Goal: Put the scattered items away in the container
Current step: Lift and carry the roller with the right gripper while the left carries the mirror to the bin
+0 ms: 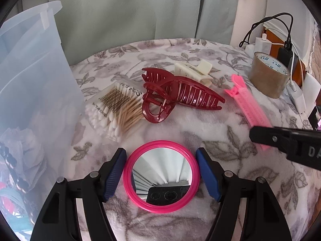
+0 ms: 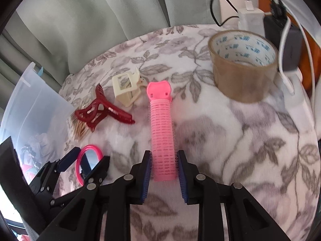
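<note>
1. Container [image 1: 30,92]: translucent plastic bin at the far left of the floral blanket [image 1: 200,124], tall walls, open top. Some fabric and beaded items already lie in the bottom. Rigid and light, probably slides if bumped.
2. Tape roll [image 2: 242,68]: brown, standing on its flat side at the right rear by the chargers and cables. Stiff, easy to pinch across the wall.
3. Red claw clip [image 1: 180,94]: big, hard glossy plastic, spring hinge, lying on its side mid-blanket, touching the cotton swab pack [image 1: 114,108]. Slippery teeth; take it across the body, not the handles, or it will spring open.
4. Cotton swab pack: clear crinkly bag, soft and very light, just beside the bin. Likely to deform in a pinch.
5. Pink roller clip [image 2: 162,132]: long, bristly velcro barrel with a smooth clip head at the far end. Light, slightly squashy, bristles give good friction. Right gripper [image 2: 163,168] has its pads against both sides of the near end, narrow; looks like contact made, but it's on the blanket, not lifted.
6. Pink mirror [image 1: 161,175]: round, rigid plastic rim, glass face up. Fragile, thin, lies flat on soft pile, so edges are hard to get under. Left gripper [image 1: 160,172] is wide, pads [image 1: 113,172] flanking the rim with a small gap each side. Grip across the rim diameter, gently.
7. Cream claw clip [image 1: 195,71]: small, hard, behind the red one.
</note>
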`<move>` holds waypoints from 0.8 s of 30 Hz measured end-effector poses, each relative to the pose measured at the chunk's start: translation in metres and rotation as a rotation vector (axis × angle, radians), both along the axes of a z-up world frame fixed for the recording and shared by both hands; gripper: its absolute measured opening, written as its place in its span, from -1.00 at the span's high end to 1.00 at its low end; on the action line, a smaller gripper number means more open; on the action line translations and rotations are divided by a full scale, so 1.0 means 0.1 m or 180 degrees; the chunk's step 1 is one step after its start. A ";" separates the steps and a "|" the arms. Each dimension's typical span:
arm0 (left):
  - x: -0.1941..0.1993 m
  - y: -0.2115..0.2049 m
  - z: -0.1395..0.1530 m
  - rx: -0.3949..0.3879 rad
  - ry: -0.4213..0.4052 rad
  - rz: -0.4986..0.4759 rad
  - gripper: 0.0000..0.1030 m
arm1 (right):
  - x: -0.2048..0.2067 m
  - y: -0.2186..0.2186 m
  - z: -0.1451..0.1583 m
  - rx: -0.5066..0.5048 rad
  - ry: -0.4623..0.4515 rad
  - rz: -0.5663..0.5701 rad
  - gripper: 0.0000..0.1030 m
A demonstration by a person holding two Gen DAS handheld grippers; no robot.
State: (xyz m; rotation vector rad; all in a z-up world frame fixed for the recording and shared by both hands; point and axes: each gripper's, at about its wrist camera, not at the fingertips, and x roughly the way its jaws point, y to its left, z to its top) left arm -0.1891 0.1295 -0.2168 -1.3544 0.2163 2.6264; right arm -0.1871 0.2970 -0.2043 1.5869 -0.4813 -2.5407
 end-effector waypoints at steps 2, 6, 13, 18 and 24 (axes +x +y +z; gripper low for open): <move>0.02 -0.01 0.01 -0.0008 -0.0035 -0.0007 -0.41 | 0.07 0.04 0.01 -0.0069 -0.0019 -0.0034 0.48; 0.09 -0.01 0.04 -0.0003 -0.0114 -0.0004 -0.40 | 0.20 0.12 0.02 -0.0219 -0.0063 -0.0132 0.48; 0.30 0.01 0.17 0.0110 -0.0178 -0.0011 -0.40 | 0.50 0.25 0.19 -0.0420 -0.0002 -0.0309 0.48; 0.49 0.00 0.46 0.0186 0.0001 -0.0021 -0.40 | 0.70 0.29 0.40 -0.0493 0.0127 -0.0391 0.48; 0.75 -0.05 0.99 0.0307 0.0377 0.0005 -0.40 | 0.92 0.28 0.82 -0.0497 0.0434 -0.0414 0.48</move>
